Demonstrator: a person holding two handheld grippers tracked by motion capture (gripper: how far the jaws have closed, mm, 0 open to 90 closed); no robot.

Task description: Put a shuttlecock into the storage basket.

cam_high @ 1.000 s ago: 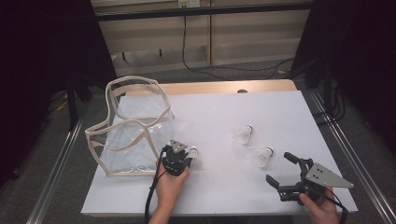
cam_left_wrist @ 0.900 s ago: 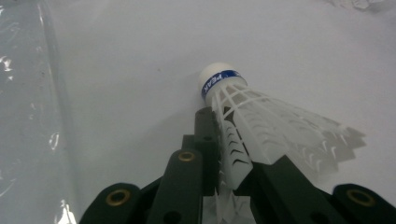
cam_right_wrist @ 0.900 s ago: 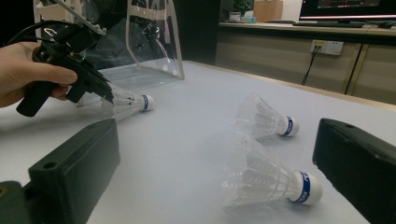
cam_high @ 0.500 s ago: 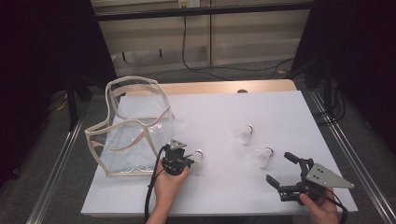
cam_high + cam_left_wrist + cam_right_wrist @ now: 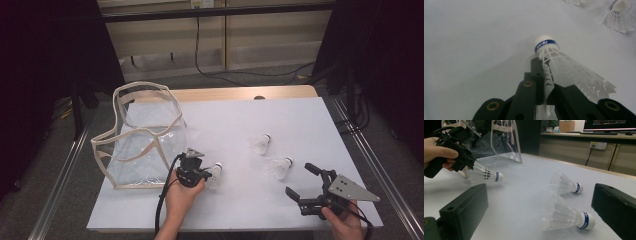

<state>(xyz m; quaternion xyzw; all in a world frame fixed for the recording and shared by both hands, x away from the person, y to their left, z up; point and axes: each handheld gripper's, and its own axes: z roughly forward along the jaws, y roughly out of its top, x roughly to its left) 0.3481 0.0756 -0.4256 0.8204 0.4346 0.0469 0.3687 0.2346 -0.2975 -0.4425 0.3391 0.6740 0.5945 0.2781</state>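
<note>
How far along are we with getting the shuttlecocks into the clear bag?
Nothing looks bagged yet: the clear bag appears empty. In hand: the left gripper is shut on the feather skirt of one shuttlecock beside the bag. Left: two shuttlecocks lie on the table, and the right gripper is open and empty.

White table (image 5: 240,120) bears two shuttlecocks (image 5: 260,144) (plus clear bag (image 5: 145,135)).

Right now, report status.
Left gripper shut on shuttlecock. Right gripper open, idle. Two shuttlecocks loose on table. Clear bag beside, unobstructed.
</note>
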